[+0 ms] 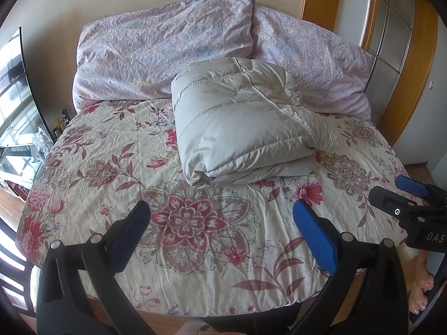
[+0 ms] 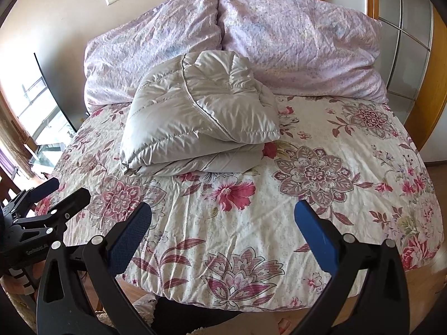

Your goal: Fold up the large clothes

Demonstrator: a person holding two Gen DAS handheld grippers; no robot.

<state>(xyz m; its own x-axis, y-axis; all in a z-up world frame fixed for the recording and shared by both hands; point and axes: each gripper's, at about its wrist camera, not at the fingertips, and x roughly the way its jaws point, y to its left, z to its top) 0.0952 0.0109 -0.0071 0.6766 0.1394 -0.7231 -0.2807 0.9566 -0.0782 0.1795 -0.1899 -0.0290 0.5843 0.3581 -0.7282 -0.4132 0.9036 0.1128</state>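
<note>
A light grey quilted down jacket (image 1: 240, 122) (image 2: 195, 117) lies folded into a thick bundle in the middle of the floral bedspread (image 1: 195, 223) (image 2: 321, 167), just in front of the pillows. My left gripper (image 1: 223, 217) hangs open over the near part of the bed, well short of the jacket, with nothing between its blue pads. My right gripper (image 2: 223, 217) is open too and holds nothing. In the left wrist view the right gripper (image 1: 396, 195) shows at the right edge. The left gripper (image 2: 61, 192) appears at the left edge of the right wrist view.
Two pale purple pillows (image 1: 167, 47) (image 2: 293, 42) lean against the wall at the head of the bed. A dark-framed screen (image 1: 16, 89) and glass stand are left of the bed. Wooden door frames (image 1: 402, 83) stand to the right. A person's bare foot (image 1: 421, 284) is on the floor.
</note>
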